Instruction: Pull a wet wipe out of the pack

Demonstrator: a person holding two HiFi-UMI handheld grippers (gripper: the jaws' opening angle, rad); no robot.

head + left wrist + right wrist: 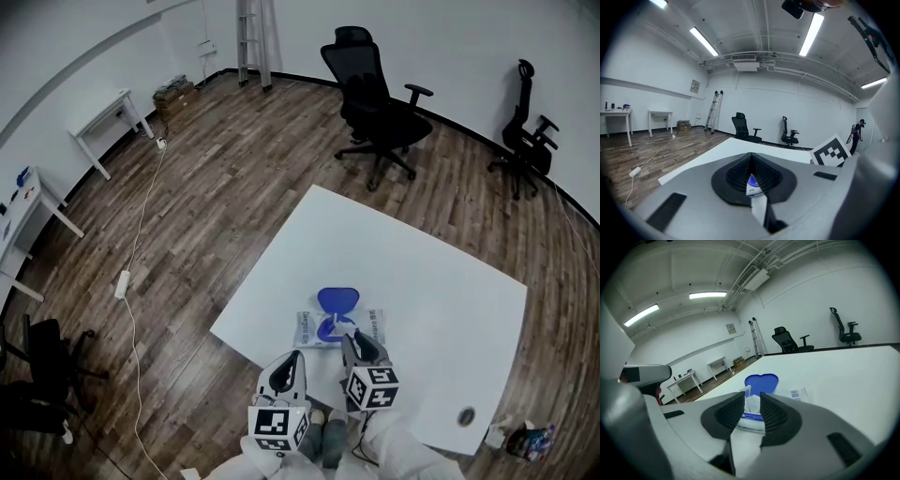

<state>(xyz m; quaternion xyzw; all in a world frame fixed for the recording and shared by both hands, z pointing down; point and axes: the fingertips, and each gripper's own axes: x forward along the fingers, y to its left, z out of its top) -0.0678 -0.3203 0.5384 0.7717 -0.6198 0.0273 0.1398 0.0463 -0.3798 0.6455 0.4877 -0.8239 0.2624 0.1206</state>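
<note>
The wet wipe pack (372,327) lies flat near the front edge of the white table (441,291), its blue lid (337,300) flipped open and standing up. A white wipe tuft (752,405) sticks up from the opening. My right gripper (349,338) is down over the opening, open, with the tuft between its pads (772,409) and the lid (761,382) just behind. My left gripper (295,358) hovers at the pack's near left corner. Its jaws meet at the tips (751,157), and the pack (753,186) shows through the slit. Whether it pinches the pack's edge I cannot tell.
A small round object (466,416) and some clutter (521,439) sit at the table's right front corner. Two black office chairs (380,103) (525,141) stand beyond the table. A cable with a power strip (122,282) runs along the wood floor, left.
</note>
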